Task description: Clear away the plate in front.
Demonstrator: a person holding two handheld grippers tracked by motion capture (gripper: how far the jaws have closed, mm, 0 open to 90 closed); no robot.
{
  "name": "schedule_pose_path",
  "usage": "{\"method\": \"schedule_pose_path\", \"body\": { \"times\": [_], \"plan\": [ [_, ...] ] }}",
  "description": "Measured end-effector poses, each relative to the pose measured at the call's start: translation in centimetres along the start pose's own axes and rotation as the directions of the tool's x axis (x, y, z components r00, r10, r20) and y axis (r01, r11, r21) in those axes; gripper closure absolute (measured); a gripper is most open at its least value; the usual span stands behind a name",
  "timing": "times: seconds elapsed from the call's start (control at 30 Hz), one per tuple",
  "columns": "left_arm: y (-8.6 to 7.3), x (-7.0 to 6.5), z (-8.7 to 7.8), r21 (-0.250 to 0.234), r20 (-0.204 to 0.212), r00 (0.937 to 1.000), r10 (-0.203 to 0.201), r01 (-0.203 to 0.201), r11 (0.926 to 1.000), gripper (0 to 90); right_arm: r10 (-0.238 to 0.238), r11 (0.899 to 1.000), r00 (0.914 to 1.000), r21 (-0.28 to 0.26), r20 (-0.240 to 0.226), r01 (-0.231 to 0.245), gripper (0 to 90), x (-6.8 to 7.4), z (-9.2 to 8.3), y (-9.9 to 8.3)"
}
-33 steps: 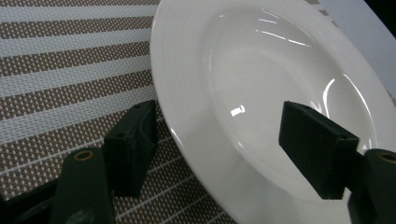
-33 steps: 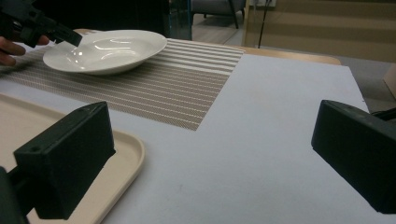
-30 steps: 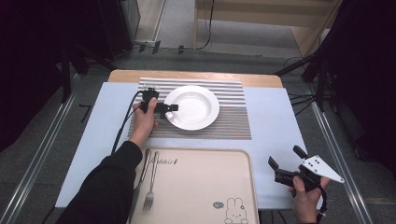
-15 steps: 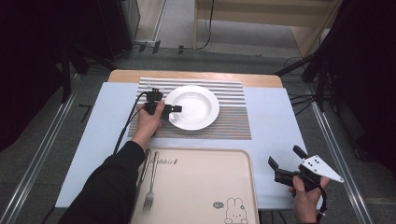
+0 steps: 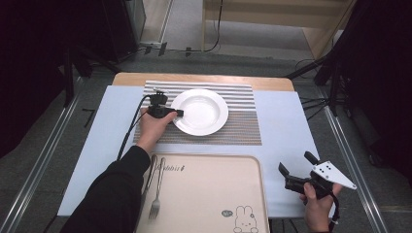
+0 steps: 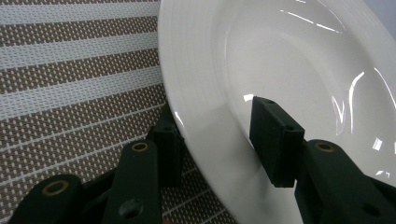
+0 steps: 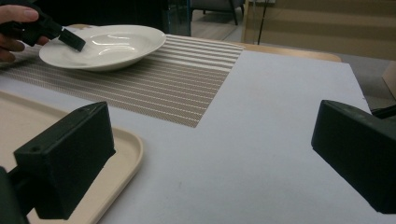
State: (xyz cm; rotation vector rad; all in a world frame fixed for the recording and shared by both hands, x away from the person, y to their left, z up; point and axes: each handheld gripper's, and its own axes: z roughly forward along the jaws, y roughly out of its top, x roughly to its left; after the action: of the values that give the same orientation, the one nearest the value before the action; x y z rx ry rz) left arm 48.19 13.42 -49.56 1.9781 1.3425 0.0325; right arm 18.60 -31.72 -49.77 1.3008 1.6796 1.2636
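Observation:
A white deep plate (image 5: 204, 110) rests on a brown and white striped placemat (image 5: 243, 127). My left gripper (image 5: 177, 113) is at the plate's left rim. In the left gripper view, one jaw sits under the rim of the plate (image 6: 280, 56) against the placemat (image 6: 70, 70), and the other hovers over the inner slope. The left gripper (image 6: 219, 140) has just been closing around the rim, with a gap still showing at the pads. My right gripper (image 5: 295, 162) is held at the table's front right corner, open and empty (image 7: 212, 154).
A beige tray (image 5: 209, 194) with a rabbit print lies at the front centre, and a fork (image 5: 156, 194) lies on its left side. A pale blue cover (image 5: 286, 126) spans the table. The left gripper's cable trails along the left of the placemat.
The left gripper has edged slightly right onto the plate's rim and its jaws stand narrower. The right hand and gripper have not moved.

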Motion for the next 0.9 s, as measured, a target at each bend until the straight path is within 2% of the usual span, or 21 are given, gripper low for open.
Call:
{"method": "schedule_pose_path", "body": {
  "times": [0.27, 0.33, 0.43, 0.5, 0.57, 0.6, 0.77, 0.9],
  "plan": [
    [0.1, 0.0, -0.7, -0.020, 0.038, 0.9993, 0.003, -0.003, 0.9998, 58.9, 0.002, 1.000, 1.0000, 0.000, -0.001, -0.002, 0.0, 0.0, 0.0, 0.0],
    [0.2, -0.1, -1.0, -0.026, 0.070, 0.9976, 0.003, -0.002, 0.9997, 61.4, 0.001, 1.000, 1.0000, 0.001, 0.000, -0.001, 0.0, 0.0, 0.0, 0.0],
    [0.3, -0.6, -1.3, -0.043, 0.090, 0.9957, 0.020, -0.017, 0.9990, 64.9, 0.002, 1.000, 1.0000, 0.001, -0.001, -0.002, 0.0, 0.0, 0.0, 0.0],
    [0.3, -0.9, -1.2, -0.032, 0.119, 0.9924, 0.031, -0.027, 0.9991, 68.4, -0.002, 1.000, 1.0000, 0.000, -0.002, 0.002, 0.0, 0.1, 0.0, 0.0],
    [0.2, -1.5, -0.9, -0.009, 0.090, 0.9930, 0.077, -0.076, 0.9970, 70.4, -0.004, 1.000, 1.0000, 0.000, -0.004, 0.004, 0.0, 0.1, 0.1, 0.0],
    [0.2, -1.5, -1.0, -0.020, 0.102, 0.9924, 0.069, -0.067, 0.9975, 70.8, -0.004, 1.000, 1.0000, 0.001, -0.003, 0.004, 0.0, 0.1, 0.0, 0.0],
    [0.3, -1.8, -1.1, -0.035, 0.106, 0.9934, 0.045, -0.041, 0.9985, 74.2, 0.001, 1.000, 1.0000, 0.002, -0.001, -0.001, 0.0, 0.0, 0.0, 0.0],
    [0.4, -2.0, -1.3, -0.049, 0.113, 0.9926, 0.044, -0.038, 0.9980, 77.1, 0.001, 1.000, 1.0000, 0.000, 0.000, -0.001, 0.0, 0.0, 0.0, 0.0]
  ]
}}
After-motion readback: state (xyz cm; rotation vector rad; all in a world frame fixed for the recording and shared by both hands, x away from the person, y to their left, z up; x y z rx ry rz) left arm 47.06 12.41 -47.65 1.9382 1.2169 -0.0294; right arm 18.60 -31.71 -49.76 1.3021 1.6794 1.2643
